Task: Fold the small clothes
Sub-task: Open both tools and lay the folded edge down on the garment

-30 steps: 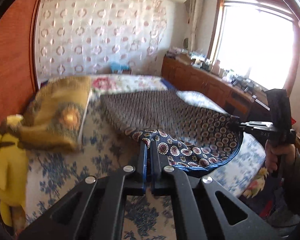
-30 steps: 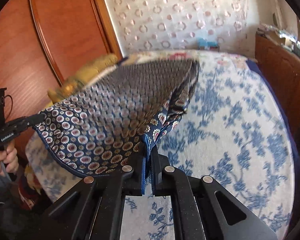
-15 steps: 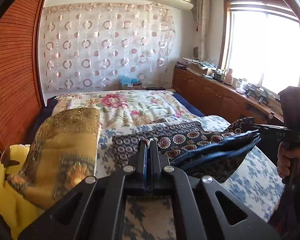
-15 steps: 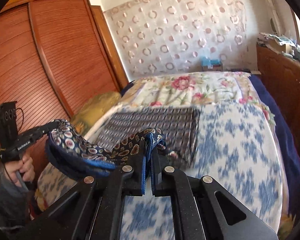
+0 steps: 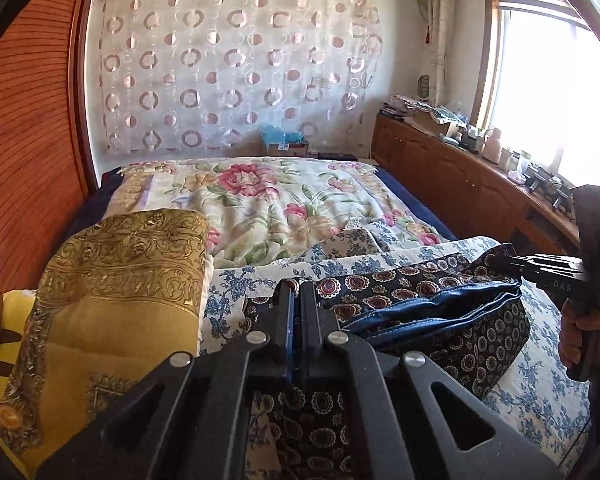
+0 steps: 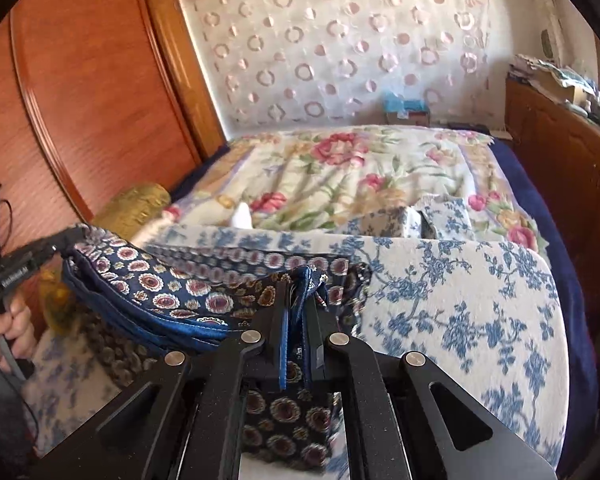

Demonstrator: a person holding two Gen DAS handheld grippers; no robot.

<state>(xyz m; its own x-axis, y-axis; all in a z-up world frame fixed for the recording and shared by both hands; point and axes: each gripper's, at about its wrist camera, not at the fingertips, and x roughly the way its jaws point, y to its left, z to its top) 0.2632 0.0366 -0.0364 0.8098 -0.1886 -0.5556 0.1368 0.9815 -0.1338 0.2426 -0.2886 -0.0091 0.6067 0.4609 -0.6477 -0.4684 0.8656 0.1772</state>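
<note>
My left gripper (image 5: 298, 292) and right gripper (image 6: 298, 292) are both clamped on the navy patterned cloth (image 5: 428, 304). It hangs folded between them, sagging over the blue-floral bedspread (image 6: 460, 300).

Navy medallion-print garment (image 5: 420, 300) is lying on white-and-blue floral sheet (image 6: 460, 300); gold brocade pillow (image 5: 112, 280) is showing beside the sheet.

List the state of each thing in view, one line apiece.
Left gripper: shut on patterned cloth.
Right gripper: shut on patterned cloth.
Patterned cloth: folded into layers, held between both grippers over the bed.
Gold cushion: lying at the bed's left edge.
Blue floral sheet: spread flat.
Floral blanket: spread, slightly rumpled.
</note>
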